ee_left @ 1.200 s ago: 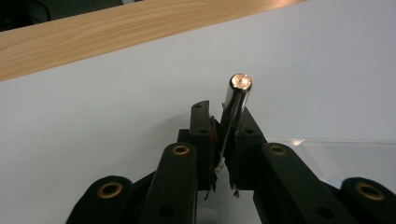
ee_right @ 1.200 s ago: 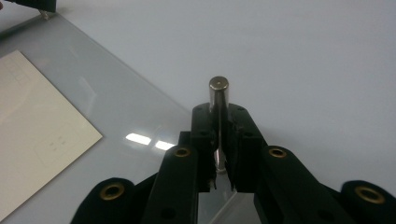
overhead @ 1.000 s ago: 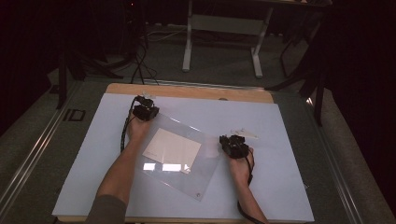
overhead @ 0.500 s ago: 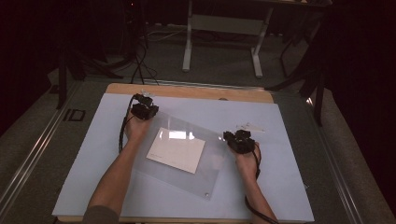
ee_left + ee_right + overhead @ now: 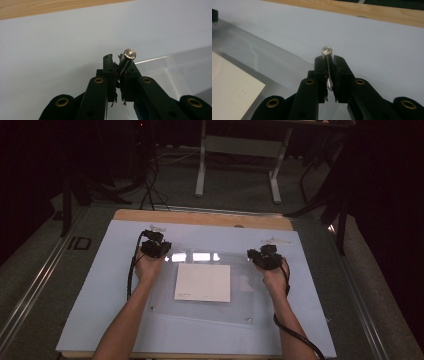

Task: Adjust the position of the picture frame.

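Clear acrylic sheet (image 5: 200, 285) lies flat on the pale blue mat (image 5: 90, 290), long axis across the table, white card (image 5: 202, 282) at its middle. Left gripper (image 5: 156, 247) is clamped on the far-left corner standoff (image 5: 127, 58), right gripper (image 5: 266, 257) on the far-right standoff (image 5: 326, 53), jaws closed tight on each. Sheet spans between both hands, equally near; near corners rest free, small silver studs showing
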Demonstrator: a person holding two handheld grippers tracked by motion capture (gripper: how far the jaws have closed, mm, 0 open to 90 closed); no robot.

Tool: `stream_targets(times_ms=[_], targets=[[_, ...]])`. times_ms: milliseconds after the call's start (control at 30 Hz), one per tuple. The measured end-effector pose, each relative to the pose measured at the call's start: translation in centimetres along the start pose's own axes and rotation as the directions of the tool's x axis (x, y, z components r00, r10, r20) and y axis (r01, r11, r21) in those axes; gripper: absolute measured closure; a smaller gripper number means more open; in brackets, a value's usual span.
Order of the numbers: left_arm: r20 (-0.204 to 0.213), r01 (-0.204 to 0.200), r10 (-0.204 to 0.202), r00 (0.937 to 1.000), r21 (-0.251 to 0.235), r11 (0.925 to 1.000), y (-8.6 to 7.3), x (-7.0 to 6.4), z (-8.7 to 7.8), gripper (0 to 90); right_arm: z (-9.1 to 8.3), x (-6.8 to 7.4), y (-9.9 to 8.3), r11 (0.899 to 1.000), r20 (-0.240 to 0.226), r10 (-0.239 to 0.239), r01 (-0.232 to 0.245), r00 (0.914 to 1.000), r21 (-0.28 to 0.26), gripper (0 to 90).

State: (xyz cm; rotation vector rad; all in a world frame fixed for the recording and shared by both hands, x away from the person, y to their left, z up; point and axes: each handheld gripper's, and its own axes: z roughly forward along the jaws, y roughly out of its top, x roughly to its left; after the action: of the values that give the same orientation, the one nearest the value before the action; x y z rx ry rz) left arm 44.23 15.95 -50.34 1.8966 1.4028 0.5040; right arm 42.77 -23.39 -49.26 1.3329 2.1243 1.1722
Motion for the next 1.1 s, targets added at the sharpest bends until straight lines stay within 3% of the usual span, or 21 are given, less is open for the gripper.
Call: stream_targets(times_ms=[267, 633, 767, 1100], targets=[[0.009, 0.033, -0.033, 0.9994, 0.010, 0.9994, -0.6, -0.1, 0.0, 83.9, 0.9, -0.6, 0.9, 1.000, 0.011, 0.002, -0.002, 0.9999, 0.021, 82.8], [0.000, 0.032, -0.032, 0.9995, 0.050, 0.9982, -1.4, -0.2, 1.7, 83.6, 2.9, -1.4, -0.9, 0.994, 0.022, 0.088, -0.089, 0.9959, 0.057, 82.7], [0.004, 0.024, -0.025, 0.9997, 0.041, 0.9989, -1.7, -0.2, 1.8, 83.5, 3.3, -1.6, -1.3, 0.992, 0.021, 0.110, -0.111, 0.9937, 0.062, 82.6], [-0.006, 0.023, -0.023, 0.9997, 0.032, 0.9992, -1.8, -0.3, 1.7, 83.6, 3.3, -1.5, -1.5, 0.994, 0.025, 0.092, -0.093, 0.9954, 0.053, 82.7]])
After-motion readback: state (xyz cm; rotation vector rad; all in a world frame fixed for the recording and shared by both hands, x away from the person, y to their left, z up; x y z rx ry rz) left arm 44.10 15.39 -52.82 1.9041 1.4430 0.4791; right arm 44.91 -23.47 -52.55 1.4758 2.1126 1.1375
